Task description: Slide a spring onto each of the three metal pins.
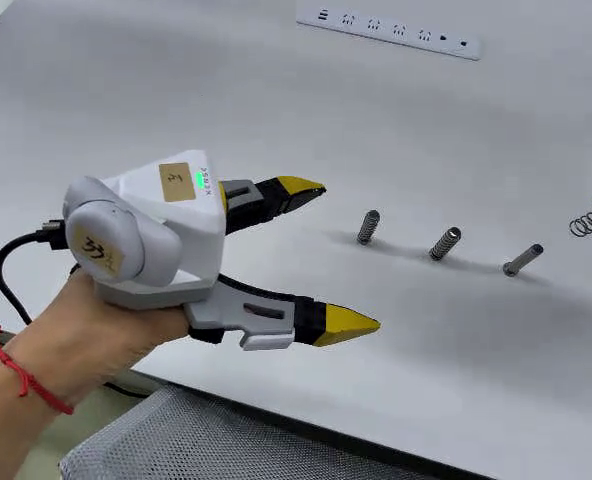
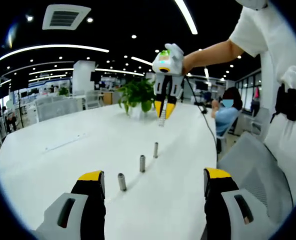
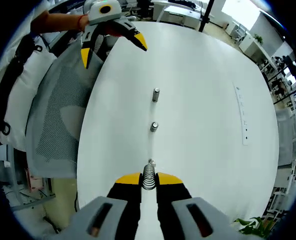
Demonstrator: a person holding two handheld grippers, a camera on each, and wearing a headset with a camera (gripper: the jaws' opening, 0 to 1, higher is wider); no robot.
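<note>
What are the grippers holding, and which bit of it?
The right gripper pinches a spring by one end; the left gripper is open, holding nothing.

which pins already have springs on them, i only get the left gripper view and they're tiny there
observer: in the head view the near pin and the middle pin have coils round them; the far pin is smooth and bare

operator: is that really a spring the other gripper has

observer: yes, the right gripper view shows a free spring pinched between the tips of the right gripper

operator: how's it lined up

observer: in that view the free spring's far end sits right at the far pin's top, in line with the row; i can't tell whether they touch
</note>
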